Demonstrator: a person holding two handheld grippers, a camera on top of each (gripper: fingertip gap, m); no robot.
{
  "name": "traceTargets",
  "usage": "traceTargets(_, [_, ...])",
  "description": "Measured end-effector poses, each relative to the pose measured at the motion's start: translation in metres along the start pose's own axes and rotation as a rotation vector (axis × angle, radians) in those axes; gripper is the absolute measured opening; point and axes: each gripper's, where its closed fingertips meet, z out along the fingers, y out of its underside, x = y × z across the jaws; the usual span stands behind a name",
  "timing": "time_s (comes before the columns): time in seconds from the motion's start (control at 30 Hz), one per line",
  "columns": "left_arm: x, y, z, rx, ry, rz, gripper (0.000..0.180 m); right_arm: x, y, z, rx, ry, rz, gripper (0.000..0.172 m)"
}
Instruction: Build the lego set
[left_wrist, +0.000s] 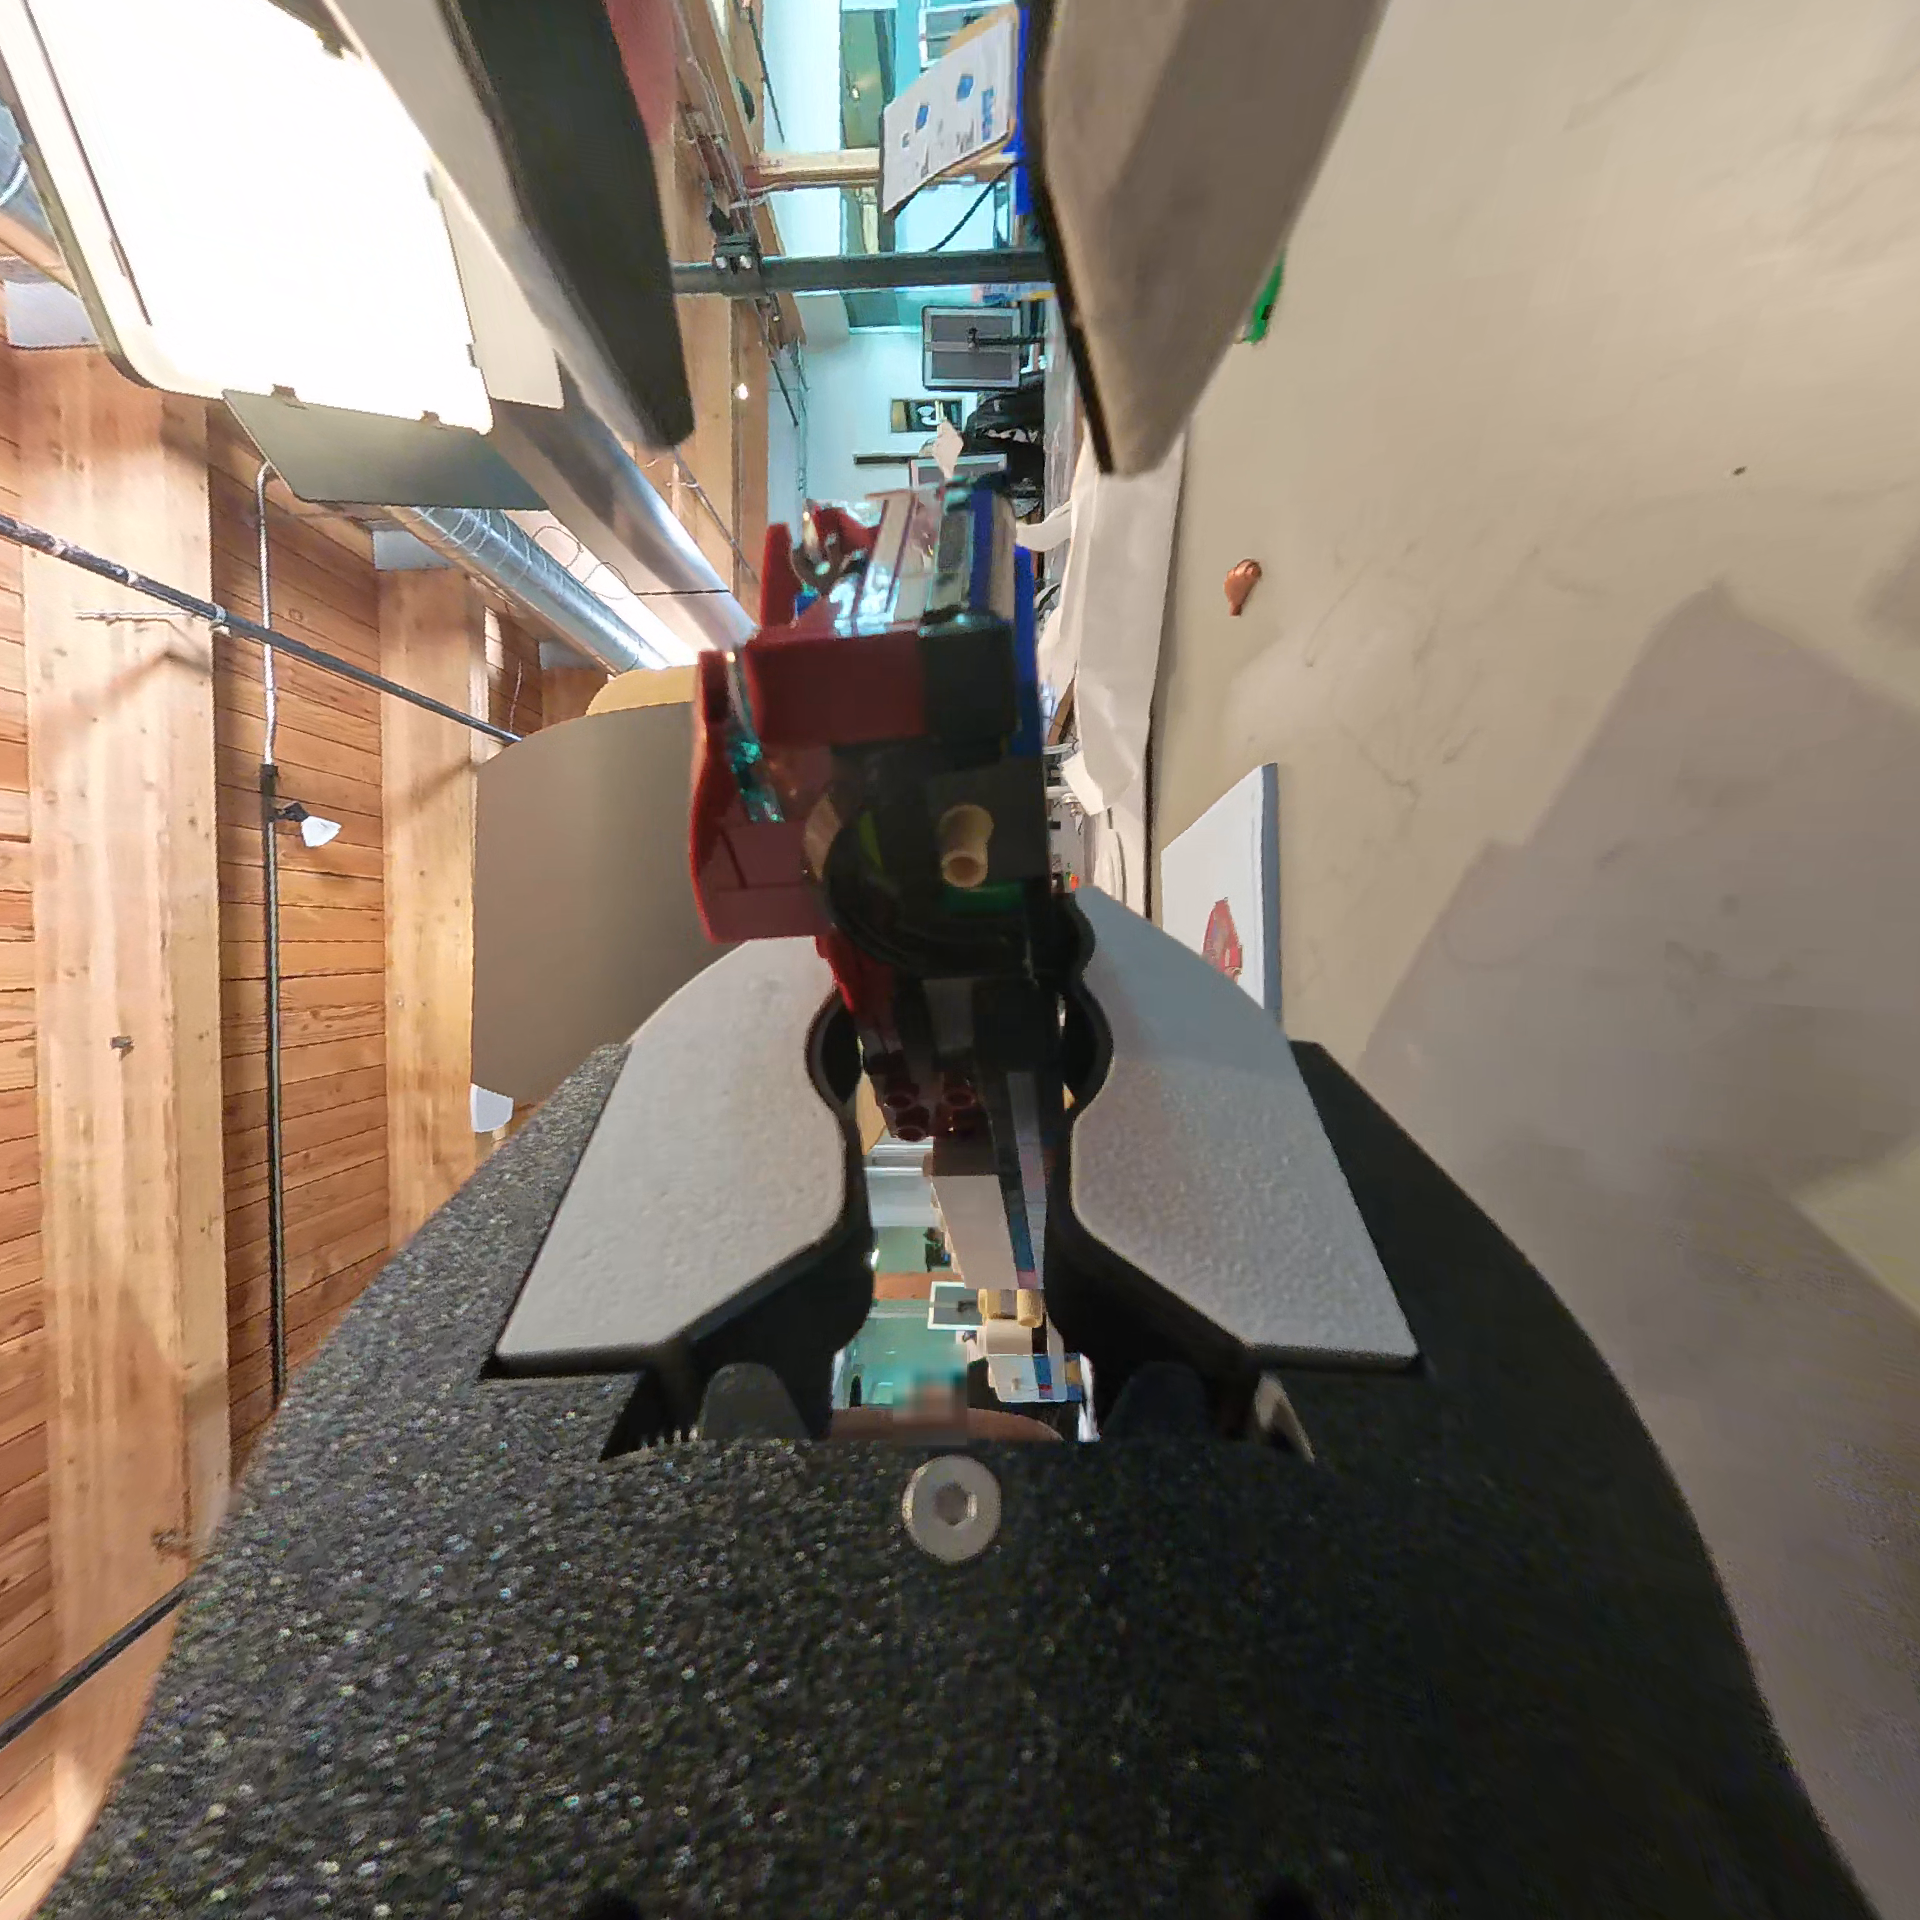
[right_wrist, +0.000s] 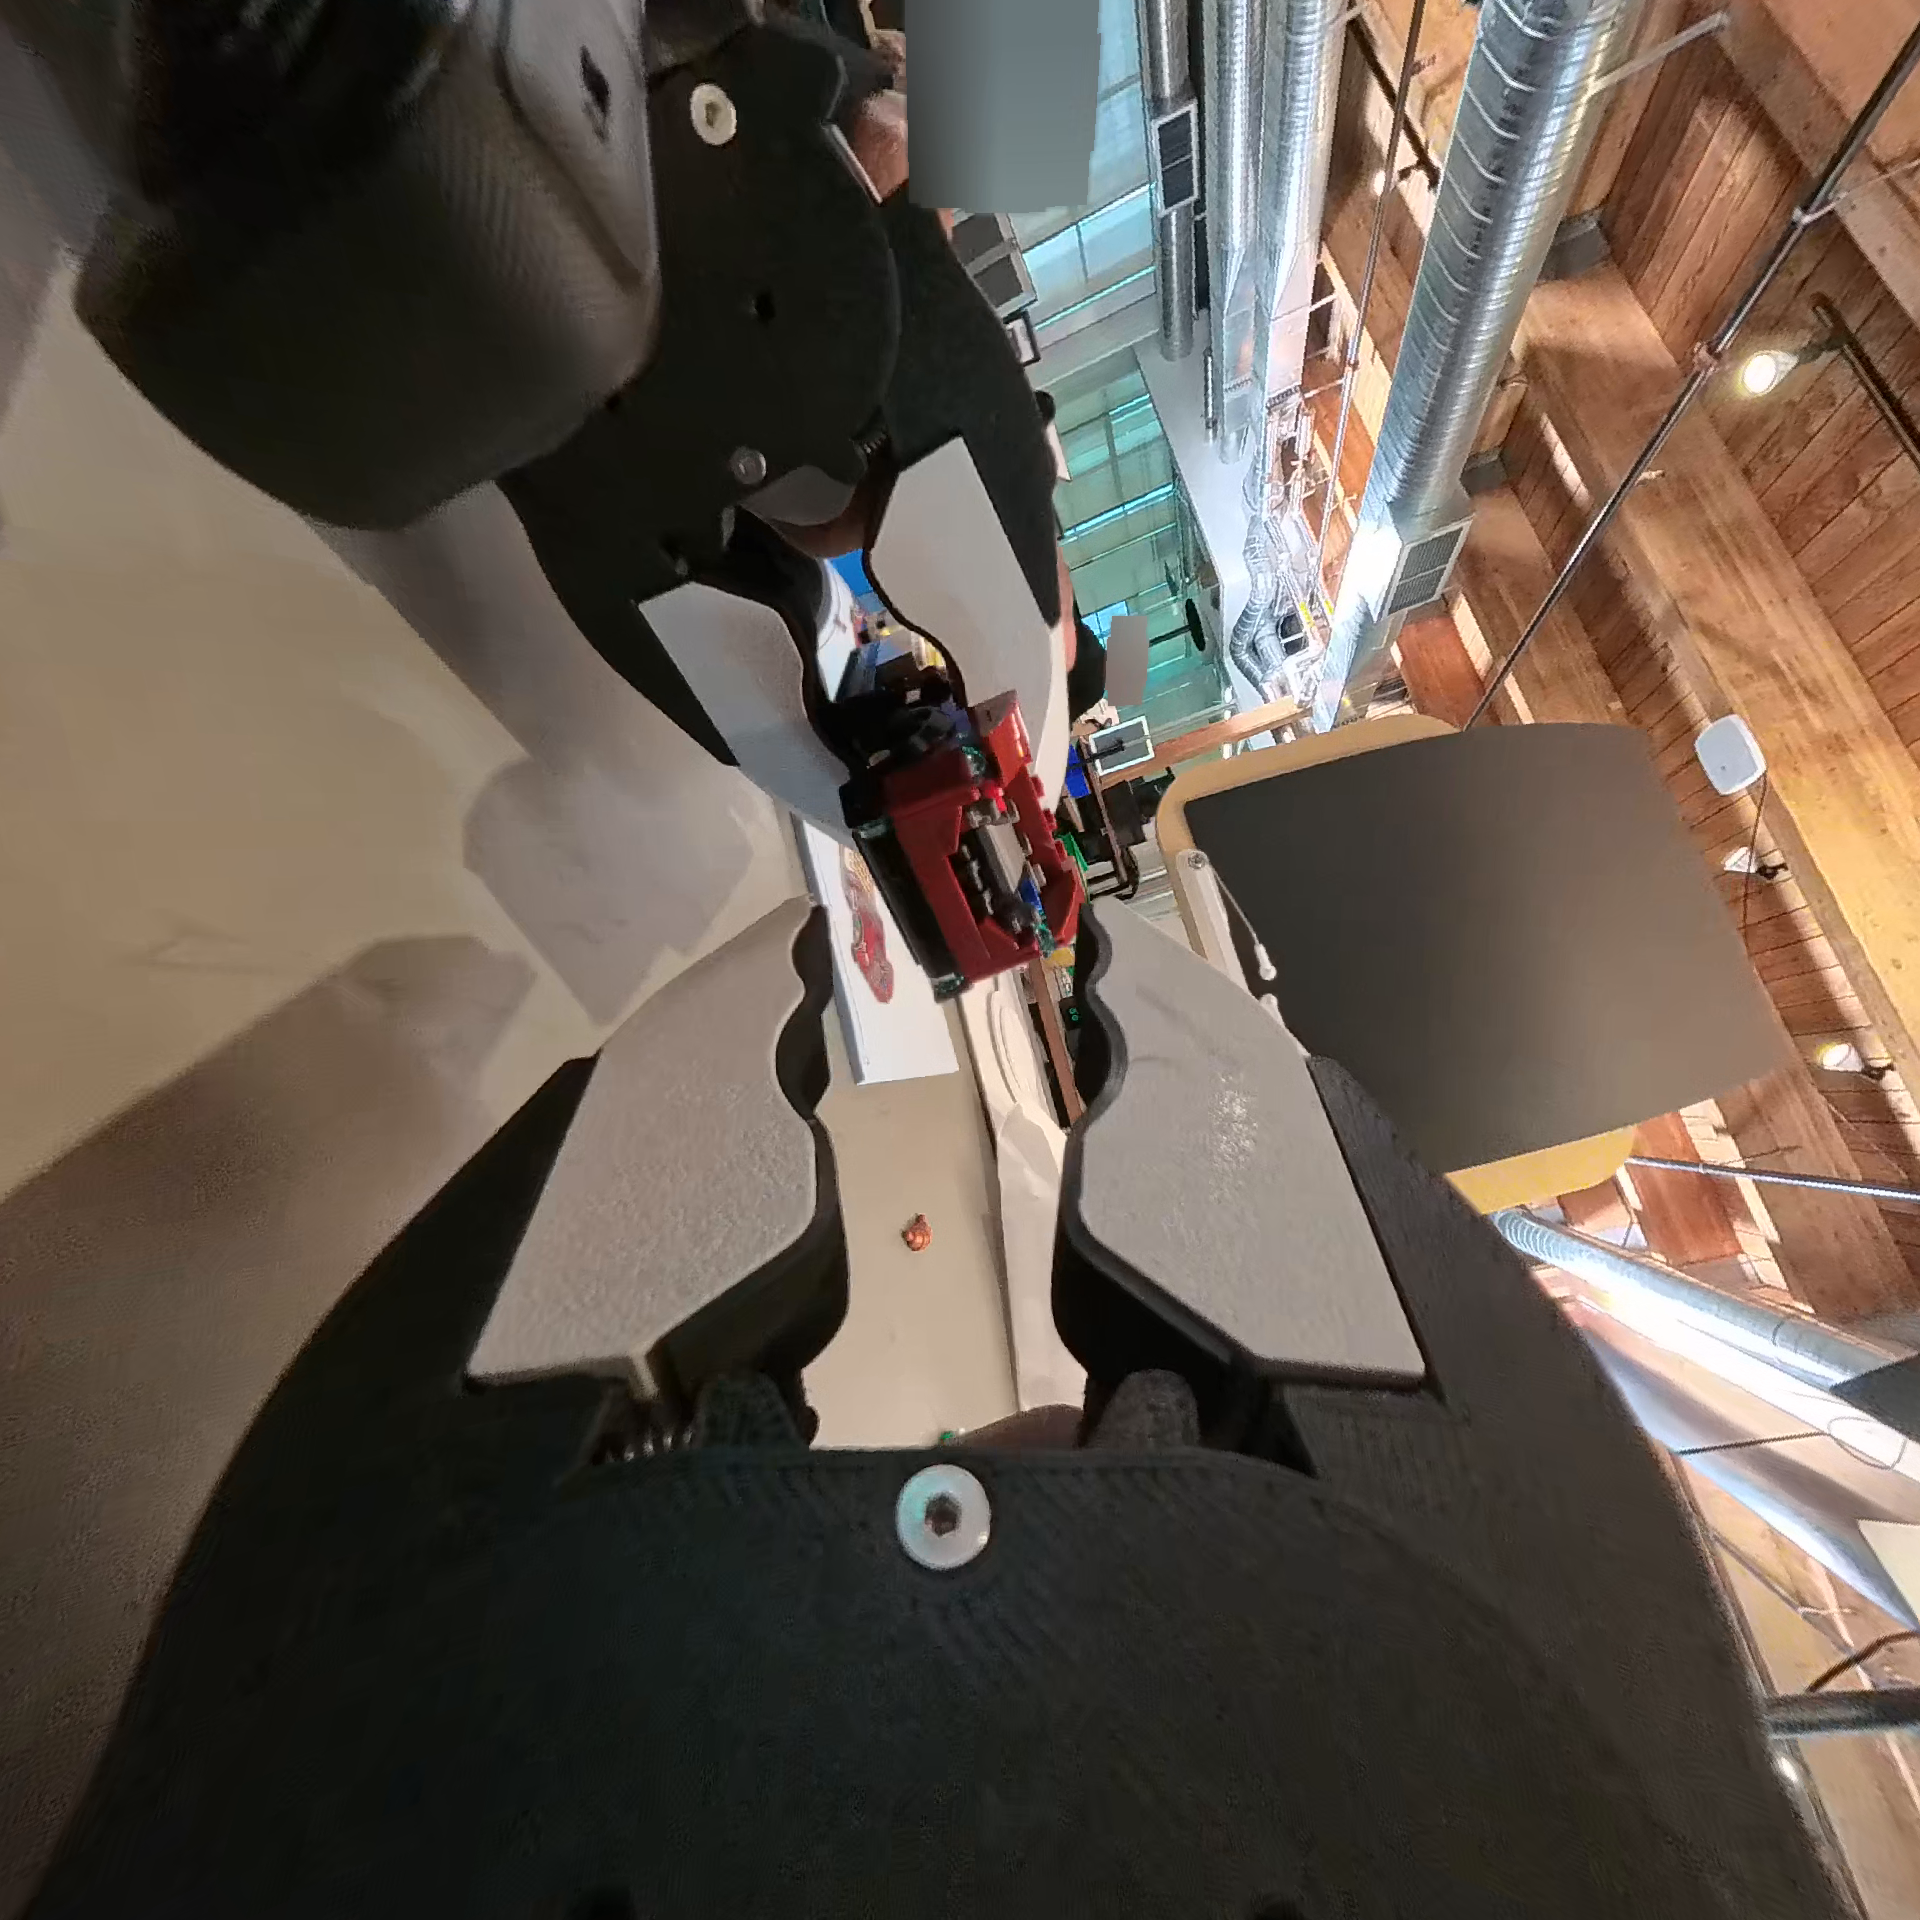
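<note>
My left gripper (left_wrist: 951, 966) is shut on a brick-built model (left_wrist: 894, 748) of dark red, black and blue pieces, with a tan peg on its side. The model sticks out forward past the fingertips. The right wrist view shows the same gripper (right_wrist: 925, 748) holding that model (right_wrist: 966, 852) in the air. My right gripper (right_wrist: 951, 956) is open. Its fingertips stand on either side of the model's free end, and the left pad is clearly apart from it. In the left wrist view the right gripper (left_wrist: 894, 447) comes in from the top, jaws apart, just beyond the model's far end.
A pale table top (left_wrist: 1558, 520) lies below. On it are a small brown piece (right_wrist: 917, 1233), a white flat box with a red picture (right_wrist: 883, 997) and a small green piece (left_wrist: 1262, 301). A chair with a dark back (right_wrist: 1455, 935) stands beside the table. Across from one pair of fingers to the other is roughly 7 cm.
</note>
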Motion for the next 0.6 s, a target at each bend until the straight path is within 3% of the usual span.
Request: traceTargets(0.6, [0.02,-0.017,0.0,0.027,0.09,-0.081,0.036,-0.01,0.003,0.005,0.063,0.043,-0.026,0.042])
